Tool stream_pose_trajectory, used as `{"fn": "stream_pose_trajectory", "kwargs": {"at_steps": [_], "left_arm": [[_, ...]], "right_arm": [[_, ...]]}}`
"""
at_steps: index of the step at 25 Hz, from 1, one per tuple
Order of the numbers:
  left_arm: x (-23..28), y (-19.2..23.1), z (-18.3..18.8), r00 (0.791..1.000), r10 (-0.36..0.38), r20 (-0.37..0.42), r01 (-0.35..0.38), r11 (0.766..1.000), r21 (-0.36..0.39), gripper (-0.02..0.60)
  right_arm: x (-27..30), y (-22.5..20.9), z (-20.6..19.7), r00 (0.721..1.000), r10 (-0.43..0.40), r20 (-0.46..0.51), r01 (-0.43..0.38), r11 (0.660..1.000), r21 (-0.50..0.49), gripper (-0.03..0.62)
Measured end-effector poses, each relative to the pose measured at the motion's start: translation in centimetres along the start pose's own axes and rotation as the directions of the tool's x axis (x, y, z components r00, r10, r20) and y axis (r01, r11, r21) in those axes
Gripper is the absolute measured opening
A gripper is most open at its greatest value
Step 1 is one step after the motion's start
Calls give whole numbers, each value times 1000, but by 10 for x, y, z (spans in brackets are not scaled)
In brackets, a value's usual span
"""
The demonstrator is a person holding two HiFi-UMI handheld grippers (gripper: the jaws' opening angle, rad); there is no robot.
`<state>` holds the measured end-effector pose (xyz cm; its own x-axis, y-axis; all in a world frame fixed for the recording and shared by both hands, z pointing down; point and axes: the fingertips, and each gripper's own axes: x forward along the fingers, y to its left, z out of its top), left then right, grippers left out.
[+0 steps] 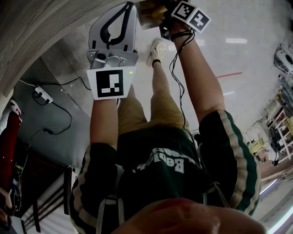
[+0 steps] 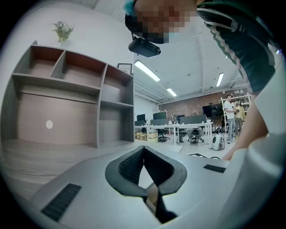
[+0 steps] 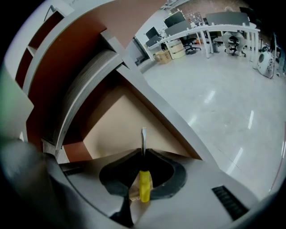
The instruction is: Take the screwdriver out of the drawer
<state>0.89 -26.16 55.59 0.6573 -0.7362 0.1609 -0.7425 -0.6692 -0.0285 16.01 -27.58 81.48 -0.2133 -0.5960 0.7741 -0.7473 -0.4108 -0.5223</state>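
Note:
The screwdriver (image 3: 144, 185) has a yellow handle and a thin metal shaft with a flat tip. In the right gripper view its handle lies between the jaws, and the shaft sticks out past the tips over the open drawer (image 3: 118, 120), whose bottom is tan. My right gripper (image 3: 143, 153) is shut on the screwdriver, with the pads pinching the shaft. In the head view only this gripper's marker cube (image 1: 191, 14) shows, at the top by the drawer (image 1: 150, 13). My left gripper (image 2: 143, 148) is shut on nothing, held level beside the desk top (image 1: 27, 27).
A wooden shelf unit (image 2: 67, 89) stands on the desk ahead of the left gripper. Office desks and chairs (image 2: 178, 129) and standing people (image 2: 230, 114) are far behind. A power strip with cables (image 1: 42, 94) lies on the floor at left. The person's shoe (image 1: 157, 50) is below the drawer.

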Motion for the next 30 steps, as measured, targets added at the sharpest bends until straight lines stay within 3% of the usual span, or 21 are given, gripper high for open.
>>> {"fn": "stream_pose_trajectory", "kwargs": {"at_steps": [20,30], "left_arm": [[-17,-3,18,997,73,28,-73,997,-14,18],[-28,-26,72,992,114,49,-115,993,13,18]], "right_arm": [[-67,26,8,990,110,93,-97,986,-137,64],[-145,54,40,971,181,153,-136,954,-268,64]]}}
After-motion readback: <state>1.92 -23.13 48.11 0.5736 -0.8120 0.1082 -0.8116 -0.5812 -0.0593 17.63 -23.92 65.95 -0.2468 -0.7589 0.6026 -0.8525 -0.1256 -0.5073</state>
